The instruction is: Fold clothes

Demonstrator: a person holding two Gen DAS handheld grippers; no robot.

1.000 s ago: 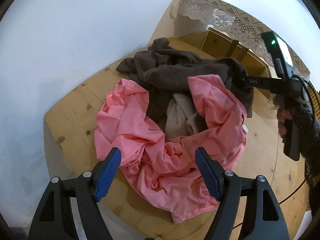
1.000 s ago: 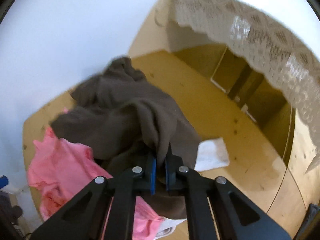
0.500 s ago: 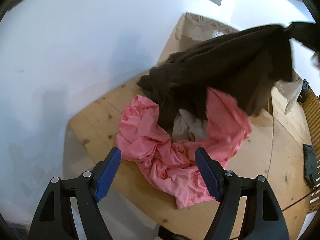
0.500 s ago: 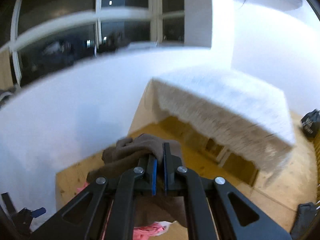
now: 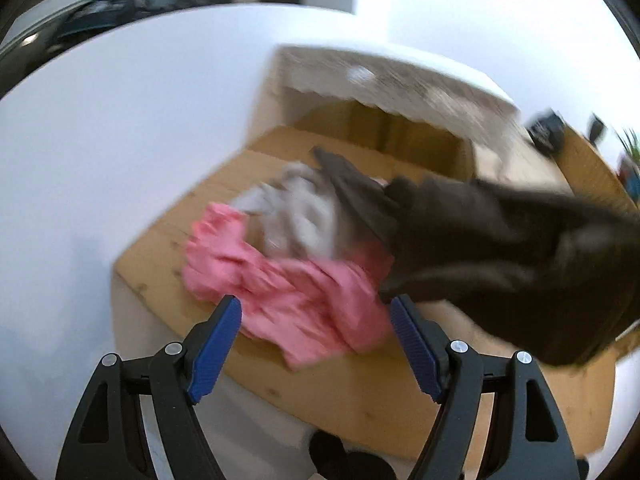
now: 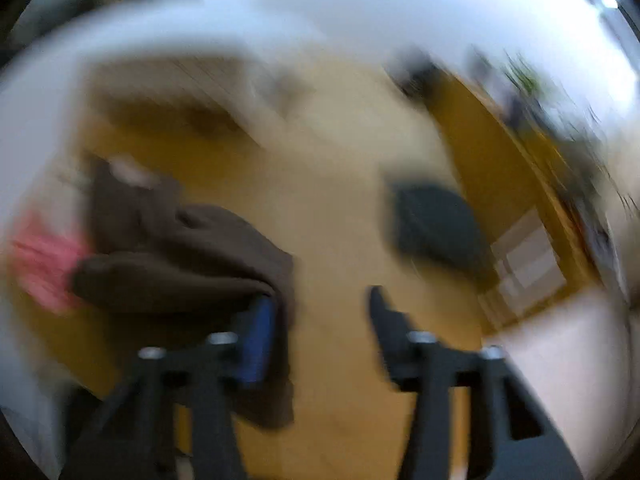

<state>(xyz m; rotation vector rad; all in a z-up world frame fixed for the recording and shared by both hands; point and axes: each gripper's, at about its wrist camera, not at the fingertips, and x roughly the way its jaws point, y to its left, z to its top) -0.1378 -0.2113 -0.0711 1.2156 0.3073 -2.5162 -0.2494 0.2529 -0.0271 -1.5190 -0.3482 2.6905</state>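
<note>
Brown garment [image 6: 180, 264] draped over right gripper's [image 6: 316, 320] left finger, jaws opening, nothing pinched. Left gripper [image 5: 316, 332] spread wide, empty, above pink garment [image 5: 288, 292] near table [image 5: 360, 392] front edge.

Dark brown garment [image 5: 500, 248], plain. Pink garment [image 5: 296, 292], solid, no print. Light grey garment [image 5: 304, 212] w/ no pattern. Tabletop [image 5: 360, 380] pale wood w/ small dark knots. Lace cloth [image 5: 400, 84] white/cream, scalloped edge. Left gripper [image 5: 316, 332] black w/ blue ribbed pads [image 5: 216, 340]. Wall [image 5: 120, 120] white.
</note>
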